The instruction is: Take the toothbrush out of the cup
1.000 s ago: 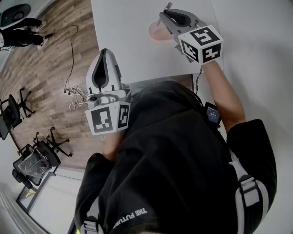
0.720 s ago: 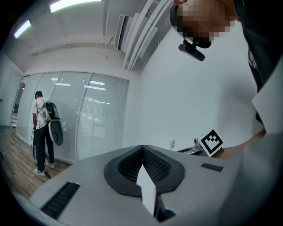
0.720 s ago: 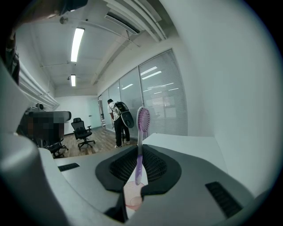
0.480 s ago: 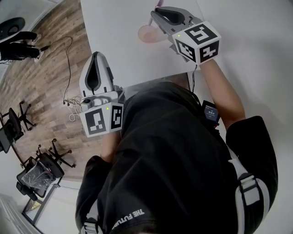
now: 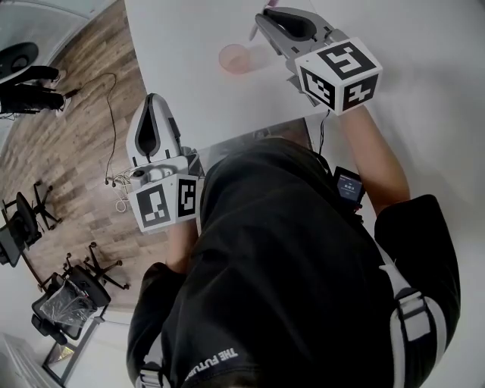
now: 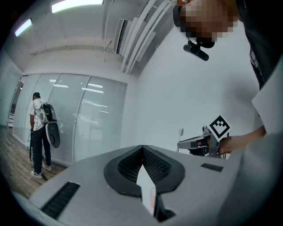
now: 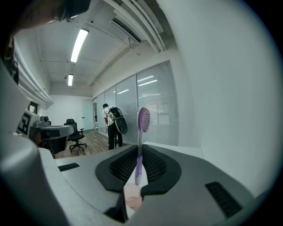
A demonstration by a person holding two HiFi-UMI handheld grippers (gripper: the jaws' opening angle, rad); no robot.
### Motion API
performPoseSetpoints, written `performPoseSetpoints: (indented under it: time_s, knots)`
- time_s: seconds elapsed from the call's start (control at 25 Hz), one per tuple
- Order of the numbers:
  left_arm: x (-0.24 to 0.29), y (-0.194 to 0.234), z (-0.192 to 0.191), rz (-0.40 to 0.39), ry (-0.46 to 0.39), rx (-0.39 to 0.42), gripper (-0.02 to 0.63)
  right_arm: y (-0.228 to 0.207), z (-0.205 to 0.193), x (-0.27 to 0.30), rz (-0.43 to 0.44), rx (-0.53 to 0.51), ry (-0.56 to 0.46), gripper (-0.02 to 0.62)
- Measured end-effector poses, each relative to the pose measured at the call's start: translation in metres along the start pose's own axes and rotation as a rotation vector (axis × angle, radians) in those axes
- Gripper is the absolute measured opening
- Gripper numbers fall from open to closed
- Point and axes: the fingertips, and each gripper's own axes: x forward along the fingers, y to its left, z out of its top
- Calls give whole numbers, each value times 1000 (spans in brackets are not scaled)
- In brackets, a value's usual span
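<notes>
A purple toothbrush stands upright between the jaws of my right gripper, which is shut on its handle. Its bristle head is up and its lower end hangs clear above the pink cup. In the head view the cup stands on the white table, just left of the right gripper, and the brush crosses that gripper's tip. My left gripper hovers off the table's near left corner, shut with nothing in it. The left gripper view shows its jaws closed, the toothbrush far off.
The table's left edge drops to a wooden floor with cables and office chairs. A person with a backpack stands by the glass wall in the distance. A white wall lies behind the table.
The right gripper has lifted the toothbrush up and away, so the cup now stands apart to its left. The left gripper has drifted slightly left.
</notes>
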Motion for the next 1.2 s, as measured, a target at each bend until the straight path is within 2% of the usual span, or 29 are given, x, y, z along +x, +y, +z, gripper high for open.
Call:
performPoseSetpoints:
  time_s: [0.44, 0.64, 1.2]
  knots:
    - [3, -2, 1, -16, 0, 7, 18, -18, 4, -41, -85, -19, -3, 48]
    - [4, -3, -4, -19, 19, 13, 18, -23, -11, -54, -121, -16, 17, 48]
    - [18, -1, -18, -43, 57, 13, 18, -25, -32, -42, -129, 5, 33, 48]
